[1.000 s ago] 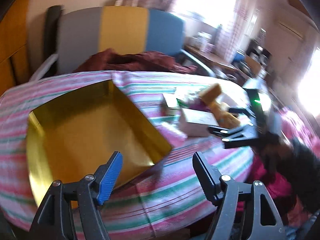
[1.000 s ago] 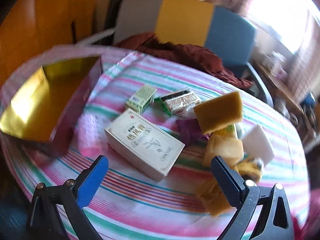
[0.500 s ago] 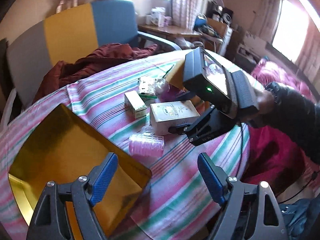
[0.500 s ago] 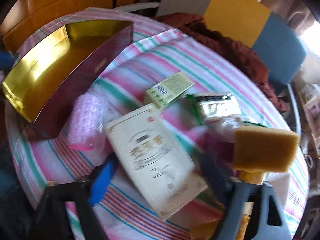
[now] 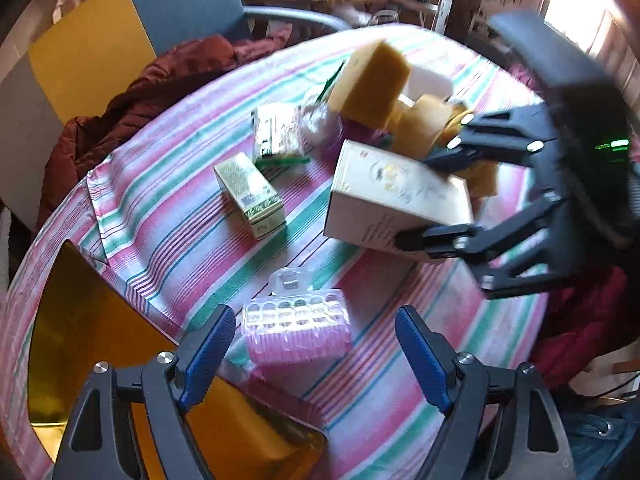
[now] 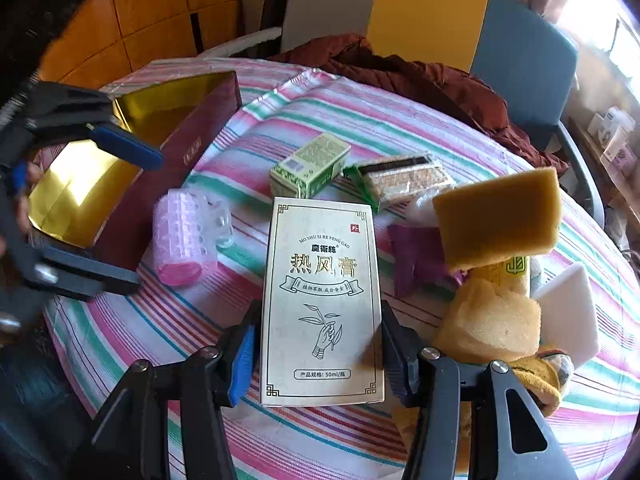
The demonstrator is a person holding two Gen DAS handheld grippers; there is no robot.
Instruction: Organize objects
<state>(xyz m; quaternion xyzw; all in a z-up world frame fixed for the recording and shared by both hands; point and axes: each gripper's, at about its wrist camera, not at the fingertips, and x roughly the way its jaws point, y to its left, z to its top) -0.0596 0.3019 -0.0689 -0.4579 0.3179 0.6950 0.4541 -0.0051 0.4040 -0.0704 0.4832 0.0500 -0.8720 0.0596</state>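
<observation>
A cream box with Chinese print point(image 6: 322, 300) lies lengthwise between the jaws of my right gripper point(image 6: 320, 360). The jaws are closing and both pads touch its long sides. From the left wrist view the cream box point(image 5: 396, 200) looks tilted in the right gripper point(image 5: 414, 200). My left gripper point(image 5: 314, 316) points down, wide open, straddling a pack of pink hair rollers point(image 5: 296, 328) without touching it. The right wrist view shows the left gripper point(image 6: 148, 220) beside the rollers point(image 6: 184, 240). A maroon box lined in gold point(image 6: 192, 148) stands open at the left point(image 5: 80, 340).
On the striped tablecloth point(image 6: 360, 120) lie a small green carton point(image 6: 308, 164), a snack packet point(image 6: 404, 178), yellow sponges point(image 6: 500, 216) and a white block point(image 6: 568, 320). A chair with a red-brown jacket point(image 6: 420, 76) stands behind the round table.
My left gripper swung from over the gold box down to the pink rollers and rolled. My right gripper's jaws narrowed from wide open onto the cream box.
</observation>
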